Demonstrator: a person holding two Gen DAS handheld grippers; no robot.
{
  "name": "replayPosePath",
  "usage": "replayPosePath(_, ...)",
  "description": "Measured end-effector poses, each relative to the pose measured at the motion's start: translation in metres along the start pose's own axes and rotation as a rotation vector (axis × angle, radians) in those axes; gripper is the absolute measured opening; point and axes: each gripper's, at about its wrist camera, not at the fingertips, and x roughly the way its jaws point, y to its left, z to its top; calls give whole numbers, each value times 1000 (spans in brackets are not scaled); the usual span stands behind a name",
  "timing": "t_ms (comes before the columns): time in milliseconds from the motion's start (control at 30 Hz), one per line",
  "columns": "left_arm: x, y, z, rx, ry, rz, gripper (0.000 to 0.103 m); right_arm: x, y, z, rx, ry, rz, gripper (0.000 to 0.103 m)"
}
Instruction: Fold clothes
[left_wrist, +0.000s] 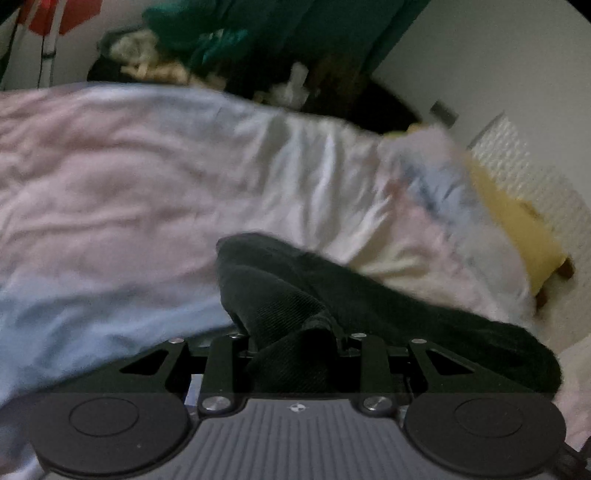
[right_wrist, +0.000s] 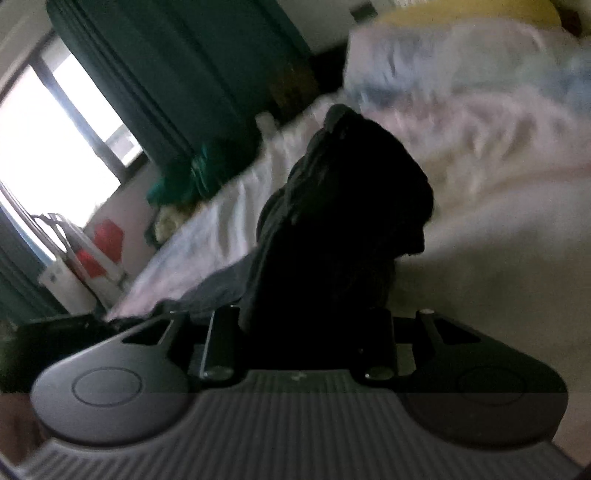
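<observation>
A dark green, almost black garment (left_wrist: 332, 295) lies bunched on the pale pink and blue bedsheet (left_wrist: 129, 184). My left gripper (left_wrist: 295, 343) is shut on a fold of it, and the cloth trails off to the right. In the right wrist view the same dark garment (right_wrist: 351, 206) rises in a heap straight ahead, and my right gripper (right_wrist: 306, 325) is shut on its near end. The fingertips of both grippers are hidden by the cloth. Both views are blurred by motion.
A yellow pillow (left_wrist: 517, 229) and a rumpled pale blanket (left_wrist: 436, 192) lie at the bed's far right. Teal curtains (left_wrist: 295, 33) and a pile of clothes (left_wrist: 155, 59) stand beyond the bed. A bright window (right_wrist: 48, 140) and a white drying rack (right_wrist: 74, 251) are at left.
</observation>
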Motion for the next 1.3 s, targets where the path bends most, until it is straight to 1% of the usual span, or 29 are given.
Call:
replayPosePath(67, 5, 15, -10, 13, -7, -21, 36, 1, -3, -20, -32, -3, -10, 38)
replayPosePath(133, 6, 24, -18, 15, -6, -34, 39, -1, -3, -32, -51, -8, -22, 39)
replayPosePath(200, 4, 26, -26, 44, -9, -23, 43, -1, -6, -39, -27, 12, -42, 43)
replayPosePath(233, -1, 25, -28, 47, -11, -18, 44, 0, -8, -40, -15, 24, -54, 48)
replayPosePath(267, -5, 24, -31, 48, -14, -13, 47, -1, -10, -40, 6, 33, -61, 53)
replayPosePath(333, -21, 19, -33, 59, -22, 7, 49, -4, -16, -38, 61, 55, -67, 59)
replayPosePath(367, -32, 15, -34, 67, -22, 17, 53, -8, -18, -37, 87, 66, -67, 61)
replayPosePath(467, -64, 1, -35, 114, -23, 45, 60, -23, -20, -33, 135, 83, -79, 62)
replayPosePath(533, -87, -8, -37, 151, -44, 56, 63, -39, -18, -31, 116, 76, -98, 62)
replayPosePath(600, -113, -20, -37, 174, -75, 60, 70, -57, -14, -26, 77, 65, -123, 62)
replayPosePath(700, -149, -40, -37, 207, -116, 70, 72, -80, -9, -14, 47, 39, -145, 62)
replayPosePath(733, -160, -48, -37, 219, -130, 73, 72, -89, -7, -9, 44, 24, -143, 62)
replayPosePath(833, -196, -69, -38, 248, -174, 74, 77, -114, 3, 6, 15, -8, -122, 62)
replayPosePath(933, -229, -88, -45, 275, -209, 77, 82, -140, 21, 17, -36, -38, -105, 62)
replayPosePath(1000, -247, -99, -50, 294, -224, 80, 88, -156, 35, 20, -74, -49, -95, 62)
replayPosePath(1033, -255, -105, -53, 303, -232, 81, 88, -163, 42, 21, -93, -55, -90, 62)
replayPosePath(1067, -263, -110, -57, 313, -240, 82, 89, -171, 48, 21, -111, -59, -82, 65)
replayPosePath(1133, -278, -118, -65, 329, -255, 89, 96, -185, 61, 18, -143, -74, -65, 69)
replayPosePath(1167, -285, -121, -70, 338, -268, 90, 102, -193, 67, 16, -161, -86, -66, 77)
replayPosePath(1200, -292, -124, -74, 347, -283, 90, 103, -199, 74, 14, -178, -104, -78, 79)
replayPosePath(1267, -304, -127, -86, 363, -297, 95, 103, -211, 86, 8, -208, -138, -91, 88)
replayPosePath(1300, -309, -129, -90, 368, -300, 96, 103, -217, 91, 5, -224, -149, -89, 87)
